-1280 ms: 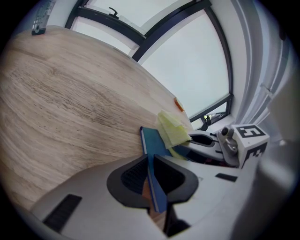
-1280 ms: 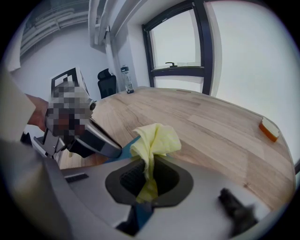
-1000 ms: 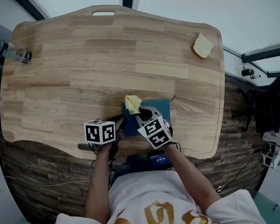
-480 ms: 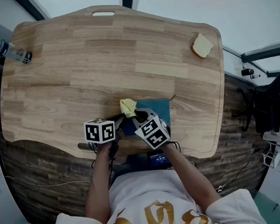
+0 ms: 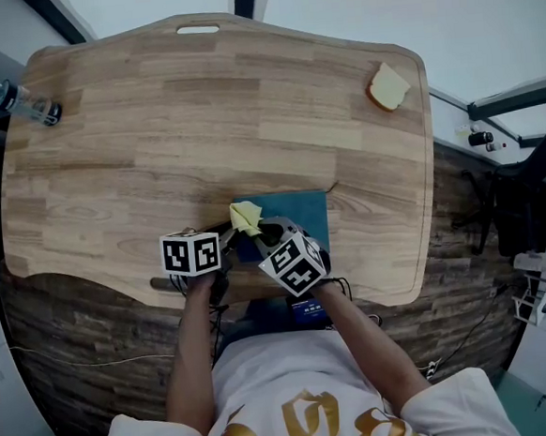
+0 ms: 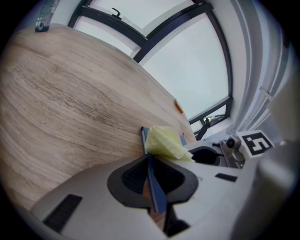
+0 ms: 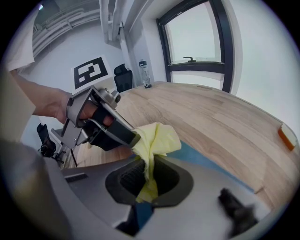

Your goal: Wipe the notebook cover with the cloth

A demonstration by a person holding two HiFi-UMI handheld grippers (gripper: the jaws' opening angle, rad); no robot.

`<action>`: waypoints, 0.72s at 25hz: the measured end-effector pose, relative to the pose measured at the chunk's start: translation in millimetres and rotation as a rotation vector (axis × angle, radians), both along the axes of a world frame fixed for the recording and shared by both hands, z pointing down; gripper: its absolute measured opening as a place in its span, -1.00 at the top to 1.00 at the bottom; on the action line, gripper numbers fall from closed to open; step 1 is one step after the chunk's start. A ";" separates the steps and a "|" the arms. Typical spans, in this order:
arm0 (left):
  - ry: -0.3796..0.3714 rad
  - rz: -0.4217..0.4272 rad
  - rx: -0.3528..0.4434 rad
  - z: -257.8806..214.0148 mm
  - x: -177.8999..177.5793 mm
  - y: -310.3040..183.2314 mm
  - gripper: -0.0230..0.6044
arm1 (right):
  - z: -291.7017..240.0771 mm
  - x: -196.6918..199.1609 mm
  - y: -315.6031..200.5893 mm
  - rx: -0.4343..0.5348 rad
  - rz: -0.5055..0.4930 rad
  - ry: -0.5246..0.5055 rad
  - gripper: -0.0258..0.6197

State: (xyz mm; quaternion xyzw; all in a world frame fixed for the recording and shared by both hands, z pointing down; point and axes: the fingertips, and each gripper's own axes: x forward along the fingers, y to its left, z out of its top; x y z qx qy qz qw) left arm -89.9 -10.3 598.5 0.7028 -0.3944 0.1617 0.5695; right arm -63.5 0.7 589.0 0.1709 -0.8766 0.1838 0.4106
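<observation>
**While One Claw Is Pinning the Notebook, the Other Is Holding the Cloth to Its Cover**

Where the person's forearms are reaching out over the near edge of the table (image 5: 153, 128), the two tools are working almost nose to nose. The left gripper (image 6: 151, 174) is clenched on the thin left edge of the blue notebook (image 5: 301, 215), which is lying flat just inside the table's near edge. The right gripper (image 7: 147, 180) is clamped on a bunched yellow cloth (image 5: 246, 216), and the loose part of that cloth is sitting on the cover's far-left corner, brushing the tip of the left tool.

Several things are threatening the wipe, as I judge it. With only a pinch of fabric between the right jaws, a firm drag is likely to pull the cloth free. The left hold is taking only a narrow strip of cover, so a hard sideways stroke is liable to swing the book or push it toward the near edge. The closeness of the tools is also inviting a knock, or the cloth snagging on the left tip.

Farther out, nothing is blocking the strokes: bare wood is surrounding the book. A bottle (image 5: 25, 102) is lying at the far-left corner, and a pale yellow wedge (image 5: 387, 88), perhaps a sponge, is sitting at the far right, both well apart from the work.
</observation>
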 end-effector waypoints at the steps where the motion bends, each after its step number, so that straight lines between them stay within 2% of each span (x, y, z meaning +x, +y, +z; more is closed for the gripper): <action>1: -0.001 0.001 0.004 -1.2 -0.3 -0.9 0.78 | 0.2 0.3 1.7 0.002 -0.002 0.000 0.80; 18: -0.012 0.004 0.013 -2.8 -0.2 -1.3 0.78 | -0.7 6.7 25.6 -0.011 -0.034 -0.010 0.80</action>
